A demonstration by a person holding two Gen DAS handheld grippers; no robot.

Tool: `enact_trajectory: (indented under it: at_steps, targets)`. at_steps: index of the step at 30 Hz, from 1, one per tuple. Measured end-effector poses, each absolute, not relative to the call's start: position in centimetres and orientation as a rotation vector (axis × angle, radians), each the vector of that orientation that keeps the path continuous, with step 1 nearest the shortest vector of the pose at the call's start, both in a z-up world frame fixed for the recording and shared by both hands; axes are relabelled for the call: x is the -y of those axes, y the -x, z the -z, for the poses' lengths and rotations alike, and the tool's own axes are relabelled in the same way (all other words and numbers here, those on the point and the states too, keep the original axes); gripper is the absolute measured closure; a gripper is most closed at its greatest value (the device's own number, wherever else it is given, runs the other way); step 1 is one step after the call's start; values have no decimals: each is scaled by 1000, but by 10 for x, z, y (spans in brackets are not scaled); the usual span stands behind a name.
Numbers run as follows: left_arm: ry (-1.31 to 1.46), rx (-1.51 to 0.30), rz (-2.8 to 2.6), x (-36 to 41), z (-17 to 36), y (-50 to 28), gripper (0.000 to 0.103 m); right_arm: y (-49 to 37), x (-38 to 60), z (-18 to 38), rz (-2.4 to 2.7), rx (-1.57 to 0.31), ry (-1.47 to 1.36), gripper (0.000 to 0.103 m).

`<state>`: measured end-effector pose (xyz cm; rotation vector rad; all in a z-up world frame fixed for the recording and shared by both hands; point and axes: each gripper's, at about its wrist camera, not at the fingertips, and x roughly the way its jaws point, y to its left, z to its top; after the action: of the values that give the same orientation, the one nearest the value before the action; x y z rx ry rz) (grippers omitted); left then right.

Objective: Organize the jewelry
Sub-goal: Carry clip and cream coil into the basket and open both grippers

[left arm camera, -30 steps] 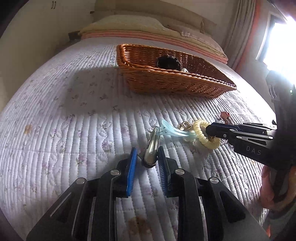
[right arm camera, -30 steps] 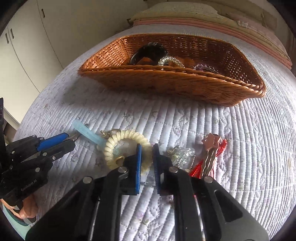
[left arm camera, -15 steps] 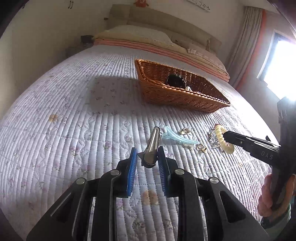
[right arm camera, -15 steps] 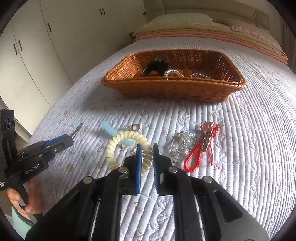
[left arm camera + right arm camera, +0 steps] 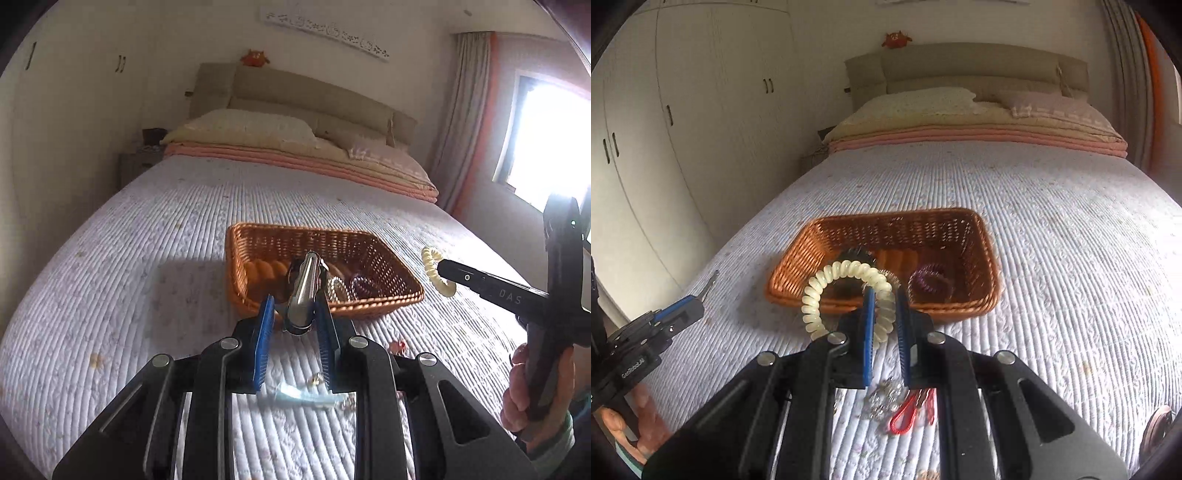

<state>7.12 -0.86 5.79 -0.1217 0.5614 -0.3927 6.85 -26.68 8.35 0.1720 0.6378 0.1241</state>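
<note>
Clamping a silver metal hair clip [image 5: 304, 291] between its blue pads, the left gripper [image 5: 293, 325] holds the clip raised above the bed [image 5: 147, 236], its tip overlapping the near wall of the wicker basket [image 5: 369, 310] in the left wrist view. Whether the clip is over the basket or short of it cannot be told from this angle. The right gripper [image 5: 886, 325] is clenched on a cream spiral hair tie [image 5: 827, 284]; one side of the coil is pinched between the pads and the rest arches up and to the left, covering part of the basket's near rim [image 5: 812, 302].

Basket contents are partly hidden. A purple coil [image 5: 929, 282] lies near the right wall. A dark item behind the cream coil is too obscured to identify, and an orange braided piece [image 5: 264, 269] shows only in the left wrist view.

On the bedspread, close under the right gripper, lie a sparkly clear piece [image 5: 882, 398] and a red cord loop [image 5: 905, 413] — both cut off by the gripper body. Under the left gripper a pale blue clip [image 5: 306, 398] is blurred, with a small gold item [image 5: 316, 377] just beside it. A small red object [image 5: 397, 345] is mostly hidden by the right finger.
</note>
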Motion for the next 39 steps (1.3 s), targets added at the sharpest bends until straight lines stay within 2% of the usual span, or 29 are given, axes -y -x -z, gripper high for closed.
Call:
enact_trajectory:
  at_steps: [5, 12, 19, 26, 27, 29, 31, 32, 35, 38, 39]
  targets:
    - [107, -607, 381, 33, -56, -134, 82, -132, 280, -76, -46, -693, -188, 93]
    - [65, -718, 352, 61, -20, -204, 82, -214, 297, -34, 6, -866, -295, 93]
    - [12, -756, 340, 75, 8, -215, 82, -242, 284, -6, 45, -945, -231, 93]
    - [8, -760, 357, 76, 9, -213, 81, -246, 282, 9, 39, -982, -234, 93]
    - [12, -755, 359, 76, 8, -212, 80, -245, 285, 8, 34, -984, -246, 93]
    - [30, -741, 372, 72, 2, -206, 71, -245, 290, 5, 14, -972, -269, 92]
    - [49, -720, 389, 67, -6, -197, 65, -242, 293, 3, 3, -960, -272, 87]
    - [59, -701, 403, 63, -13, -190, 61, -237, 294, -1, -6, -949, -278, 81]
    - [68, -660, 431, 54, -29, -170, 60, -220, 293, -15, -26, -916, -280, 70]
    - [83, -620, 473, 42, -45, -145, 53, -194, 288, -34, -39, -865, -272, 50]
    - [85, -609, 484, 39, -49, -137, 53, -182, 286, -42, -54, -841, -266, 49]
